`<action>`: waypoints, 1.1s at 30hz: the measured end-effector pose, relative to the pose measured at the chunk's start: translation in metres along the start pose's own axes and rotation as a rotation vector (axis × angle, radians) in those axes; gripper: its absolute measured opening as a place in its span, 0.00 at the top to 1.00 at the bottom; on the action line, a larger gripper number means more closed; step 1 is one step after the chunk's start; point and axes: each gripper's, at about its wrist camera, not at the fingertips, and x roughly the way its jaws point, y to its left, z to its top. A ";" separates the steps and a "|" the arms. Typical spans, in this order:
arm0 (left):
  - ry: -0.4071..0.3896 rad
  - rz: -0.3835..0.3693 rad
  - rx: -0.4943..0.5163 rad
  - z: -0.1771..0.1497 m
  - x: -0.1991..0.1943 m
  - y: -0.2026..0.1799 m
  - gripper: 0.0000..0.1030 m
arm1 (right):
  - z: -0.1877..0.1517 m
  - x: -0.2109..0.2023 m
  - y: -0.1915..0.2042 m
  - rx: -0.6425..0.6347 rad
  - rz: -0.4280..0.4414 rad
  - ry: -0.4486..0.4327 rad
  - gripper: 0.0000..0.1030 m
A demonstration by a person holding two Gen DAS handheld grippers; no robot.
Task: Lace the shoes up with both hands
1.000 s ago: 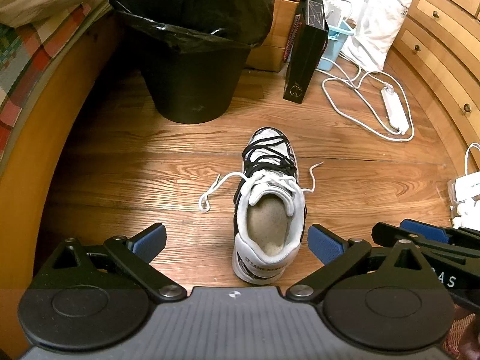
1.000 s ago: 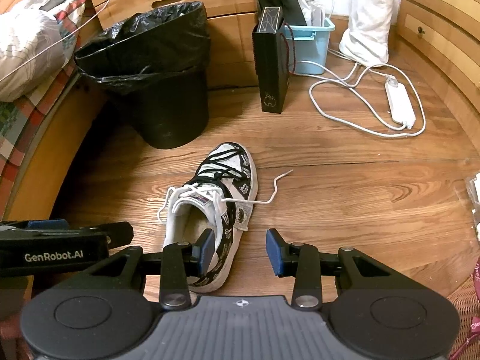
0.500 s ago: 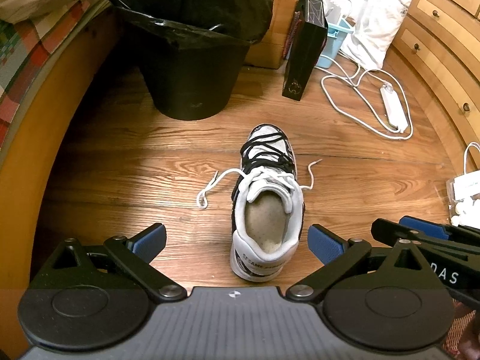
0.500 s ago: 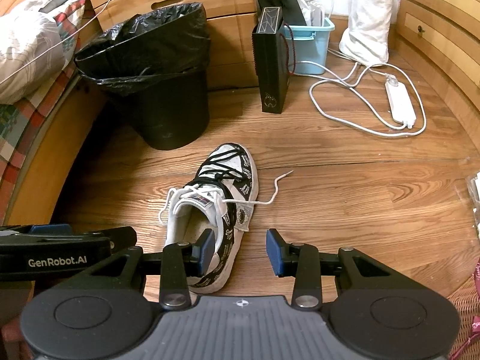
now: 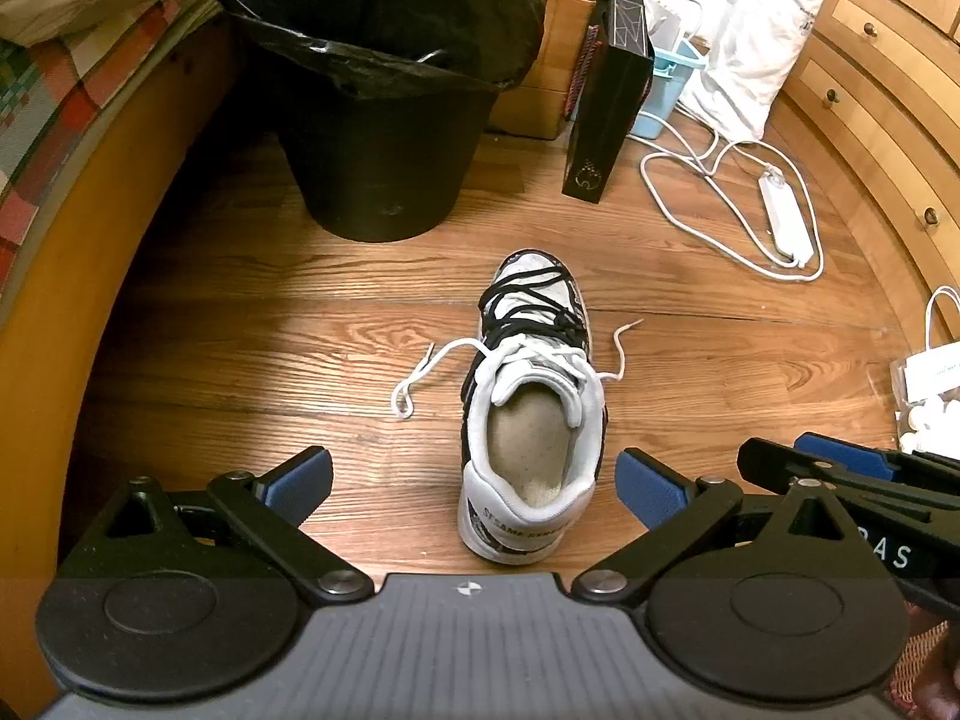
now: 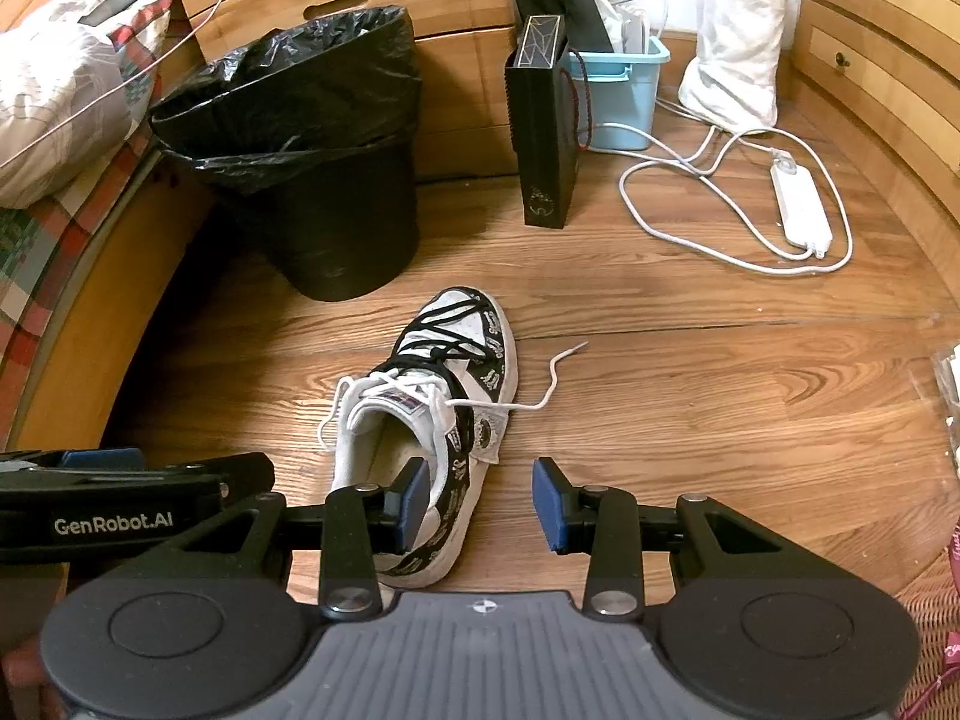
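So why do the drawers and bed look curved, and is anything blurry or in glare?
Fisheye lenses: in the left wrist view the drawers and bed frame bow at the edges, and a bright patch of light lies on the floor beside the shoe. In the right wrist view the shoe is sharp, and the picture's corners go dark.

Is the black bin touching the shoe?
Apart. In the left wrist view, bare wood floor lies between the black bin and the shoe.
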 end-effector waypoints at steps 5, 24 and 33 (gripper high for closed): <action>0.002 -0.003 -0.001 0.000 0.001 0.000 0.00 | 0.000 -0.001 0.000 0.001 0.000 -0.001 0.59; 0.002 -0.012 0.003 0.000 0.000 0.001 0.00 | 0.000 -0.001 -0.001 0.004 0.003 0.000 0.59; 0.001 -0.015 0.003 -0.001 -0.001 0.001 0.00 | -0.001 0.000 0.000 0.004 0.002 0.001 0.59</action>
